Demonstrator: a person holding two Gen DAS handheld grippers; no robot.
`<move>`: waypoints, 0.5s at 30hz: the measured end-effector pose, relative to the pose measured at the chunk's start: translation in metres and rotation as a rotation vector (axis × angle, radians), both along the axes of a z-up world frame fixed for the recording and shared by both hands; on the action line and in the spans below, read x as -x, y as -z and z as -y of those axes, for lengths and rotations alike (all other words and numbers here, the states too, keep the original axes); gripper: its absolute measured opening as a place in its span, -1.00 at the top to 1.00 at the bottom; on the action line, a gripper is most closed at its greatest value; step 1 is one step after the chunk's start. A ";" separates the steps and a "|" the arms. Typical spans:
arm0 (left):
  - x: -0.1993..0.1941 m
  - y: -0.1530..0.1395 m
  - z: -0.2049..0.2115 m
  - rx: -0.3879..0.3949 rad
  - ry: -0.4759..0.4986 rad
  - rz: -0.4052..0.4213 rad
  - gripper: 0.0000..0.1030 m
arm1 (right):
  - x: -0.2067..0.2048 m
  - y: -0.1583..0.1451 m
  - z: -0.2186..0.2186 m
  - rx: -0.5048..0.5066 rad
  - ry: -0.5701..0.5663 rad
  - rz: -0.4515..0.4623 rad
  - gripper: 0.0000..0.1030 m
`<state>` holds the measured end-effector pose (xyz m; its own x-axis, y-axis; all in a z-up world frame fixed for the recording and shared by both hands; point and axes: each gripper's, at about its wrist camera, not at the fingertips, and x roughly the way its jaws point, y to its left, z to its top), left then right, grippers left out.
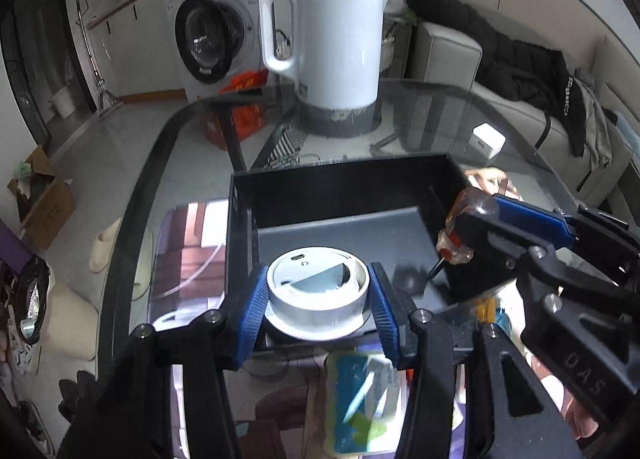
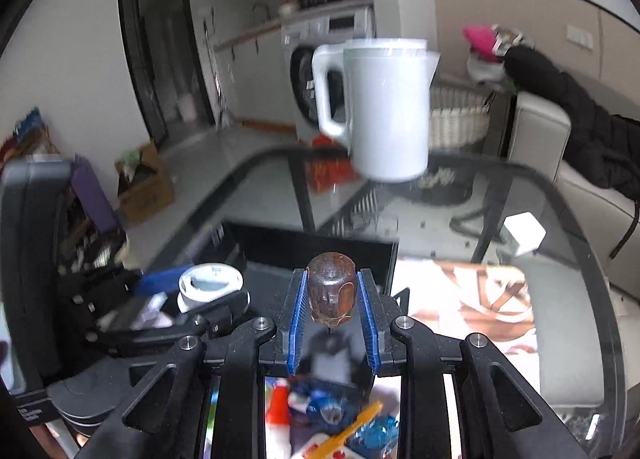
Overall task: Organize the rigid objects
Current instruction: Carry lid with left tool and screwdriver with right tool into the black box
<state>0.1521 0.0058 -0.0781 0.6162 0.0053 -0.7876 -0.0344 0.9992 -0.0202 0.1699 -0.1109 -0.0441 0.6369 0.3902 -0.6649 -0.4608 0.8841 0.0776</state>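
Between the blue pads of the left gripper (image 1: 316, 301) sat a round white device (image 1: 317, 293), held by its sides. The pads pressed on it from both sides, so the jaws stood part way open, as wide as the round thing. It hung just above the near end of the black box (image 1: 340, 195), which lay right under and ahead of the tool. It was likely held flat so it could go down into the box the right way up.

Off to the right of that tool, the right gripper (image 2: 331, 295) held a small screwdriver (image 2: 331, 289) with a clear brown handle. Its jaws were narrow and tight on the fat handle. The thin metal tip pointed down, below the pads. The screwdriver hung over the right side of the box, near its wall. Gripping the thick handle probably made sense, since the thin tip would be hard to hold.

Both things looked ready to be put into the box. The box floor looked bare, so there seemed to be room for both.

Far ahead of both tools stood a white kettle (image 1: 336, 43) on the glass table (image 1: 192, 127). A small white cube (image 1: 488, 141) lay ahead and to the right. Nothing touched them.
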 end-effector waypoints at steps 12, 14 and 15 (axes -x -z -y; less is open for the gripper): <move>0.008 0.001 0.000 0.017 0.012 -0.026 0.06 | 0.008 0.026 -0.001 0.039 -0.061 -0.150 0.53; 0.007 0.001 0.001 0.010 0.012 -0.022 0.06 | 0.009 0.027 0.000 0.037 -0.066 -0.149 0.53; 0.008 0.001 0.002 0.007 0.015 -0.020 0.06 | 0.008 0.027 0.000 0.035 -0.066 -0.152 0.53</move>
<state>0.1445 0.0036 -0.0787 0.6003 -0.0092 -0.7997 -0.0197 0.9995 -0.0263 0.1618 -0.1109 -0.0715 0.5018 0.4025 -0.7657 -0.5029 0.8559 0.1203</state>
